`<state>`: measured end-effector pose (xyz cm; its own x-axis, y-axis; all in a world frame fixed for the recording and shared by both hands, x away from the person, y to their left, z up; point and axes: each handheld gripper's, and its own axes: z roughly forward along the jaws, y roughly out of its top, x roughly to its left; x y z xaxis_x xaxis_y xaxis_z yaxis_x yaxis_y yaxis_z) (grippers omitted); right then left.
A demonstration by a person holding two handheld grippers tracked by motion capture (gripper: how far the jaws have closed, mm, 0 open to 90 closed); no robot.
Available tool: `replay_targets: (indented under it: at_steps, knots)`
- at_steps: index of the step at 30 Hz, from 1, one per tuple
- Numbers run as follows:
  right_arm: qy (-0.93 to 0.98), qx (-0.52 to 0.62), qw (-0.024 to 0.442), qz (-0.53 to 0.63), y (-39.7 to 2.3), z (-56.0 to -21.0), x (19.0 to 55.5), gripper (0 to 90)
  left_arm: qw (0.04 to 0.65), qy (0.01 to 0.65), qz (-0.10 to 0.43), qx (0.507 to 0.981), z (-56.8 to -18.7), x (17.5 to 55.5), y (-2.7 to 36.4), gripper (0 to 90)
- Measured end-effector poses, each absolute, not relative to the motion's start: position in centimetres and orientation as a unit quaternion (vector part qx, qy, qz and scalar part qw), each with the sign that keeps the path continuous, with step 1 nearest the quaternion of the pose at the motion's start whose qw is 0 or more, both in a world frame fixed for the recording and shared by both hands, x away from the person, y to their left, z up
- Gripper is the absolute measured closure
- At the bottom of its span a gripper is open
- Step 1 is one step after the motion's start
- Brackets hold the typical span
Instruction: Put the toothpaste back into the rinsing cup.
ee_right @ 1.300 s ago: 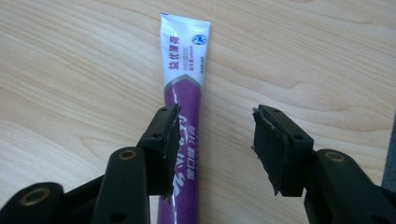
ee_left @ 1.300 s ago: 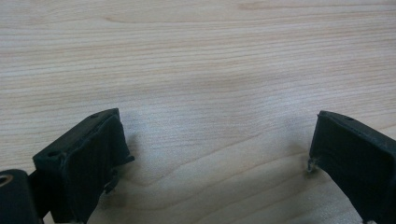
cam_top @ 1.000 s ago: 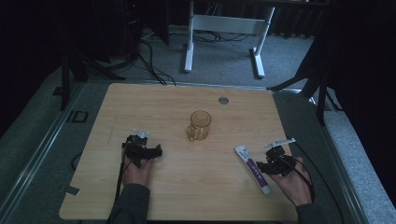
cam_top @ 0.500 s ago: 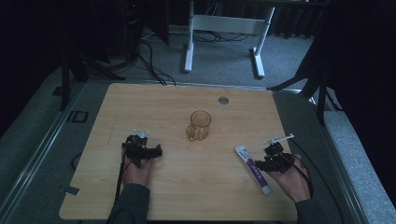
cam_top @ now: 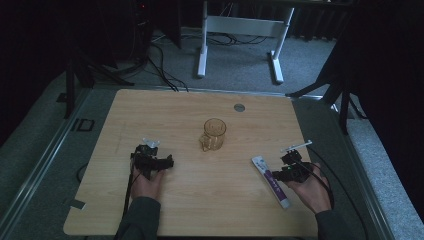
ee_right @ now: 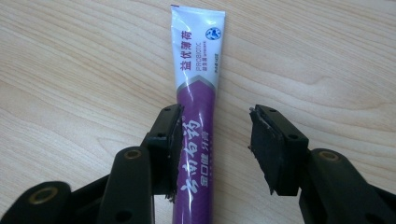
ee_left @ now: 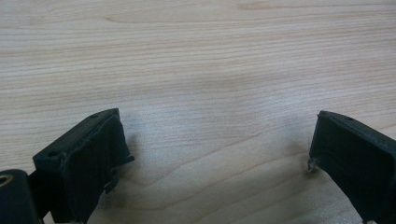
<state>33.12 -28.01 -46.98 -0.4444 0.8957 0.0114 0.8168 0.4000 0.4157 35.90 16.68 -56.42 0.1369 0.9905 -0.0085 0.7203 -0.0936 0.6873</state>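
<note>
Toothpaste tube [ee_right: 196, 93] lies between the right hand-held gripper [ee_right: 215, 140] jaws.

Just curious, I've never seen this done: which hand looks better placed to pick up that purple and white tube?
Probably the right. The right hand-held gripper is open with its jaws either side of the tube, one pad at its edge. The left hand-held gripper, also open, sits over bare table across from it.

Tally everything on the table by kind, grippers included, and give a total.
Handheld grippers: 2, the left gripper and the right gripper
Amber glass mug: 1
Purple and white toothpaste tube: 1
Grey round grommet in the tabletop: 1
Total: 5
</note>
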Motion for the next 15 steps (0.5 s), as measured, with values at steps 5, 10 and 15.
replay_targets:
  at_steps: [5,10,15]
  knots:
    - [0.833,0.514,0.101,0.180,-27.74,-47.04,33.43,55.1,0.282,0.611,0.240,0.699,-56.42,35.90,16.68,2.8]
    - [0.835,0.512,0.098,0.175,-27.39,-47.05,33.44,56.0,0.282,0.612,0.240,0.699,-56.42,35.90,16.68,2.8]
    - [0.839,0.510,0.092,0.165,-27.10,-47.23,33.40,57.5,0.281,0.612,0.240,0.699,-56.42,35.90,16.68,2.8]
